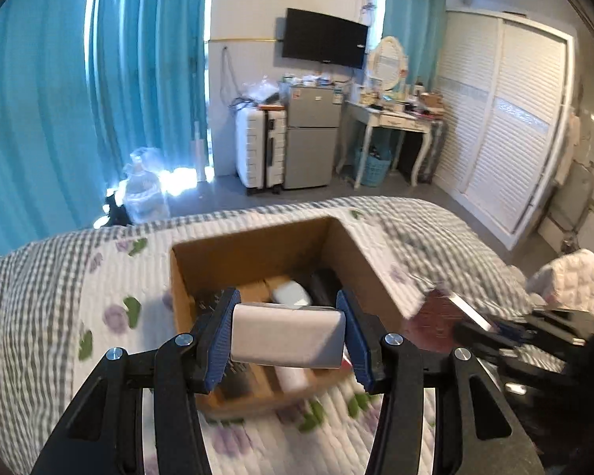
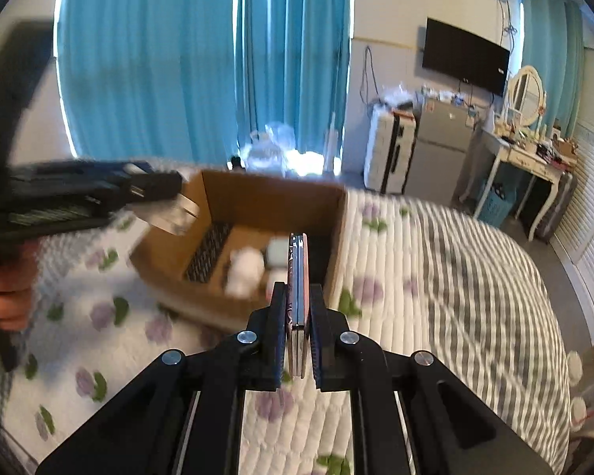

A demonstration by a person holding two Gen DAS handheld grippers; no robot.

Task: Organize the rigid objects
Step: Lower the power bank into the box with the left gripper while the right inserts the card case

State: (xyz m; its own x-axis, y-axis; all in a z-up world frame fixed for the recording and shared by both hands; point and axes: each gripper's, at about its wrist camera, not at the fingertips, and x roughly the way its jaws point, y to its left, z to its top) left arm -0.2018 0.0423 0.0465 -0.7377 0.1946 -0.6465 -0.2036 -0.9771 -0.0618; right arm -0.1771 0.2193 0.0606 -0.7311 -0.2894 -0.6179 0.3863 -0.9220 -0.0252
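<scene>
- While clamped between the blue pads of the left gripper (image 1: 288,336), sits crosswise in the lower middle of the left wrist view: a pale grey rectangular block (image 1: 288,340), pressed on both short ends, jaws roughly half spread.
- Behind and below that block, in the middle of the frame: an open cardboard box (image 1: 253,253) on the quilted bedspread (image 1: 59,277), holding a white rounded item (image 1: 293,293), a dark ribbed item along its left side and another white piece lower down, half hidden by the block.
- At the right edge of the same view, blurred: the right gripper (image 1: 491,328) with a thin flat piece whose face looks dark red.
- Lower middle of the right wrist view: right gripper (image 2: 297,340) squeezed nearly closed on a thin flat case (image 2: 297,277), held edge-on and upright, pinkish on one side, its top edge overlapping the box in the picture.
- Left of that view: a hand (image 2: 8,293) on the left gripper's black handle, the grey block poking out over the box's near left corner, motion-blurred.
- Background, upper half of both views: teal curtains (image 1: 39,99), a wall television (image 1: 324,37), a white suitcase (image 1: 257,146) beside a small grey fridge (image 1: 311,134).
</scene>
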